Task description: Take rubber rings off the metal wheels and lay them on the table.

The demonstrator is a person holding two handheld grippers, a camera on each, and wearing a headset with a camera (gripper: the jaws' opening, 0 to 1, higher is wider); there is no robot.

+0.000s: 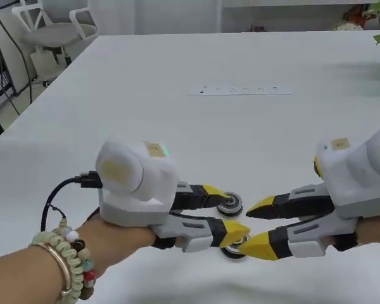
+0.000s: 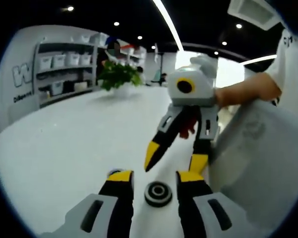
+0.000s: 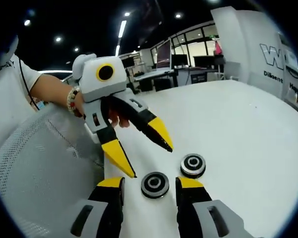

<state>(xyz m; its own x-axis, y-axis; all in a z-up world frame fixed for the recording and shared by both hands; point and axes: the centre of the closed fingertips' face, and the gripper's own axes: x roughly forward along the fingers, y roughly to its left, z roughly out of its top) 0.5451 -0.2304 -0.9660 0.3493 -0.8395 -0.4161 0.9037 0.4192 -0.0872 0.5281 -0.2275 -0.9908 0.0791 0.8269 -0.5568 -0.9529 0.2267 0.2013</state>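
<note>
Two hand-held grippers faced each other tip to tip over a wide white table (image 1: 240,126), near its front edge at about 6 o'clock in the head view. The left gripper (image 3: 148,159), gripped by a hand (image 1: 117,237) wearing beaded bracelets (image 1: 66,259), had its yellow-tipped jaws spread wide and nothing between them but air. The right gripper (image 2: 174,161), opposite it, stood just as open and just as empty. Each gripper's own view showed the near wheel (image 3: 155,184) lying flat on the table between its jaw tips, touched by neither. A second wheel (image 3: 193,165) lay just beside it, at about 1 o'clock from it in the right gripper view and at 12 o'clock from it in the head view. Both wheels wore their dark rubber rings (image 3: 144,185) around bright metal, and no loose ring could be seen on the table, so the job appeared to be at its start. The step in hand looked to be the first grasp. It would likely go best with one gripper closing on the wheel's metal body to pin it, while the other caught only the rubber edge and rolled it off to one side. A pinch across the whole wheel would probably lift wheel and ring together, and the small round part could skid away on the smooth top.
</note>
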